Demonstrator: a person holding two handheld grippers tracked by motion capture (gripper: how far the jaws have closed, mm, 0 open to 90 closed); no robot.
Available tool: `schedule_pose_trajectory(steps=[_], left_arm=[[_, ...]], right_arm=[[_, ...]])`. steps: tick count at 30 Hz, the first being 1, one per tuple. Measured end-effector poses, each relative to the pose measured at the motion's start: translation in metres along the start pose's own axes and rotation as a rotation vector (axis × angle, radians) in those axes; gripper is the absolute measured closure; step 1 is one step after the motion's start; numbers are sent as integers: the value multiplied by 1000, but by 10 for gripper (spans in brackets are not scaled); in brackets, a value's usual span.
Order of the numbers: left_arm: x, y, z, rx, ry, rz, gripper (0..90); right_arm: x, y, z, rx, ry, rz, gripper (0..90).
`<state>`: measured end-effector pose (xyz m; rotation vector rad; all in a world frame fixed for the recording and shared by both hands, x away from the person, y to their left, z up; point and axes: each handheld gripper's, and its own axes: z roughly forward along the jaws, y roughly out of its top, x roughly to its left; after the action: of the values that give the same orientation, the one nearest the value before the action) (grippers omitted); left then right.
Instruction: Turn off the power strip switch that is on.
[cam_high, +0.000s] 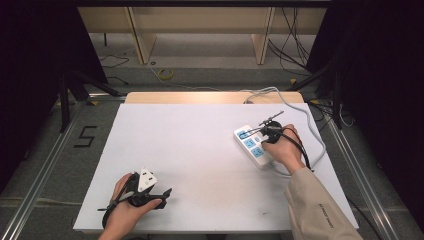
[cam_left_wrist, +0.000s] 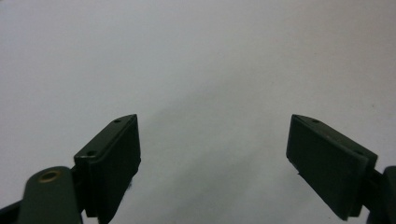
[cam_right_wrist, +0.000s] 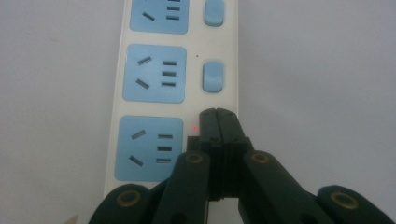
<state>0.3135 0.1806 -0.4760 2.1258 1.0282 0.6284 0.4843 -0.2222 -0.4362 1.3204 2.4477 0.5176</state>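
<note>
Your power strip (cam_right_wrist: 180, 70) looks like smooth, glossy white and blue plastic; the table (cam_high: 200, 145) beneath is matt white, and the right gripper (cam_right_wrist: 218, 114) matt black.

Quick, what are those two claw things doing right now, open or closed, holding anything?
Left gripper: open, holding nothing, over the bare table.
Right gripper: closed, holding nothing, tips at the switch of the power strip.

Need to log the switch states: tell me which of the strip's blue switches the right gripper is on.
The right gripper, jaws shut, covers the switch beside the lit red light on the power strip; the other two switches lie uncovered beyond.
</note>
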Motion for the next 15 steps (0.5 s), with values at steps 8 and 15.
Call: schedule_pose_trajectory(steps=[8,15], left_arm=[[1,-1,-1,-1,3,-1,175],[2,-1,-2,-1,3,-3,175]], right_arm=[[10,5,3,10,-36,-42,900],[5,4,2,4,-2,-22,900]])
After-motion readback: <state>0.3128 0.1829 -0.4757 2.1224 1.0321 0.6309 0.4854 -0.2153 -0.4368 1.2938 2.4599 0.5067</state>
